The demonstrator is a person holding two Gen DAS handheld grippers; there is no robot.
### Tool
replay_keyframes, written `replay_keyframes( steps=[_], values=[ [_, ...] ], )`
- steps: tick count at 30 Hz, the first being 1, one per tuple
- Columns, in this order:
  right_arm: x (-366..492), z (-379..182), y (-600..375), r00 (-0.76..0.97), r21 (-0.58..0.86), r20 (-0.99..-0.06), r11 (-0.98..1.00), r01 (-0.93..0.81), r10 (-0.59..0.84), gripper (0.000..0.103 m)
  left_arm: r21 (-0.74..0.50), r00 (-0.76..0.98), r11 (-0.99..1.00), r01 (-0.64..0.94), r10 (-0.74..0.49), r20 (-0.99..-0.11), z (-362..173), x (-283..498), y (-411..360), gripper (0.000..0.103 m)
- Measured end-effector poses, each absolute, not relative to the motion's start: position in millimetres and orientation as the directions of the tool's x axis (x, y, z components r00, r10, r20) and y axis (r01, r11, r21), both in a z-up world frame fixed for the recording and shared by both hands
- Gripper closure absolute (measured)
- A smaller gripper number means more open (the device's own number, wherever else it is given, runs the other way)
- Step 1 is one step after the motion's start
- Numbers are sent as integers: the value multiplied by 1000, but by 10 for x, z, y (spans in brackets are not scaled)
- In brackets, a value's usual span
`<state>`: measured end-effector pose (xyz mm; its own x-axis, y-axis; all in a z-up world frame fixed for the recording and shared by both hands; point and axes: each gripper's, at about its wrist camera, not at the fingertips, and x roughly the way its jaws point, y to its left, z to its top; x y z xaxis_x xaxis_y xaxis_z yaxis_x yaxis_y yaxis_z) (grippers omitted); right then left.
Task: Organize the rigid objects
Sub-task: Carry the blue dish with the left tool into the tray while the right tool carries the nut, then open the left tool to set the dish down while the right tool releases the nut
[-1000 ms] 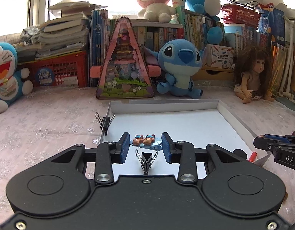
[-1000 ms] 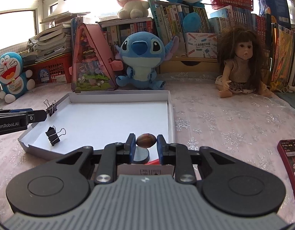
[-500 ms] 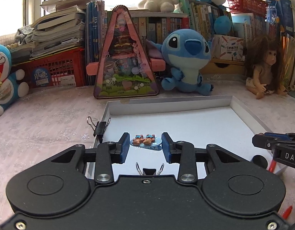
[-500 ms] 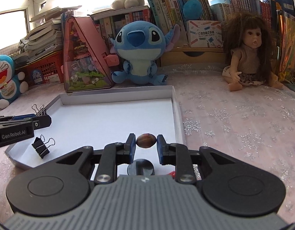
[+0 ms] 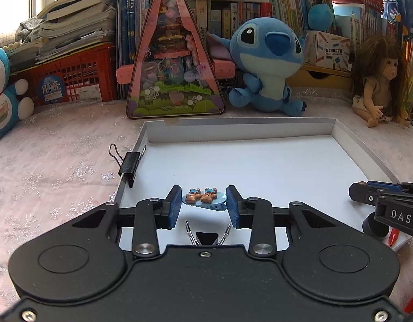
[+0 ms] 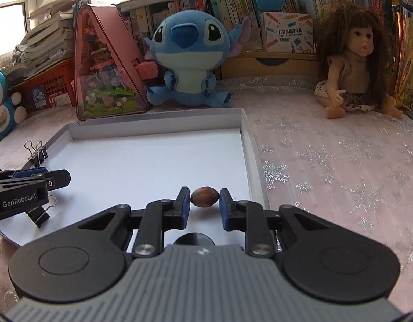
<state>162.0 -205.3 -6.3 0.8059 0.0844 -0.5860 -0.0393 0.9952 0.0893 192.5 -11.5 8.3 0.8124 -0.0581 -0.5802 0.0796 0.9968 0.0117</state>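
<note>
Both tongs have advanced over the white tray (image 5: 354,145). Left gripper (image 5: 203,204) clamped on bear hair clip (image 5: 203,198); right gripper (image 6: 205,201) clamped on brown nut (image 6: 205,197). Release probably next.

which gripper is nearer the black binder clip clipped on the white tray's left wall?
Left. The left gripper hovers over the white tray just right of the black binder clip; the right gripper works near the opposite wall.
</note>
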Motion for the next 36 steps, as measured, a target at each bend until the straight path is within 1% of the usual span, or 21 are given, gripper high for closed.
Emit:
replay_keyframes(
  steps=[11,15,18,20,21,22,23,24,25,26,27,28,30,33,36],
  values=[
    [1629,-72,-2012,801,53,-595,998,-40,64,75,10,792,998,69,-48,-608,6,1951,-116,69],
    [1625,-71,-2004,802,52,-594,998,-45,67,71,15,796,997,81,-55,-603,-1,1930,-122,68],
    [1626,-71,-2006,802,53,-594,998,-45,68,71,12,794,997,79,-56,-606,4,1934,-125,68],
    [1627,-70,-2006,802,54,-594,997,-46,69,70,6,792,997,77,-57,-608,9,1931,-119,65],
    [1625,-68,-2008,802,56,-593,997,-47,71,67,3,792,997,78,-60,-608,13,1927,-116,63],
    [1621,-67,-2011,802,60,-593,997,-48,74,66,1,793,997,79,-62,-606,19,1916,-112,59],
    [1617,-64,-2015,802,64,-592,997,-49,77,55,-1,795,997,79,-64,-604,26,1903,-106,54],
    [1612,-60,-2019,802,69,-591,996,-53,84,51,-6,796,997,81,-68,-601,37,1888,-101,51],
    [1601,-53,-2019,803,71,-590,996,-53,84,49,-11,798,996,84,-74,-599,52,1875,-96,45],
    [1587,-46,-2016,805,70,-588,996,-51,82,44,-17,799,996,88,-80,-595,67,1858,-91,39],
    [1573,-40,-2014,806,69,-586,996,-52,82,39,-22,802,996,92,-87,-591,86,1835,-88,36],
    [1562,-34,-2011,807,69,-585,996,-55,85,38,-24,805,995,94,-91,-586,105,1811,-85,31],
    [1529,-19,-2006,809,66,-581,996,-58,86,35,-26,813,995,100,-96,-574,143,1757,-82,28],
    [1468,6,-2004,817,60,-570,996,-62,85,28,-24,820,993,113,-107,-563,200,1679,-89,26],
    [1399,39,-2009,825,59,-558,996,-66,88,25,-24,823,991,130,-122,-554,242,1588,-95,23]
  ],
)
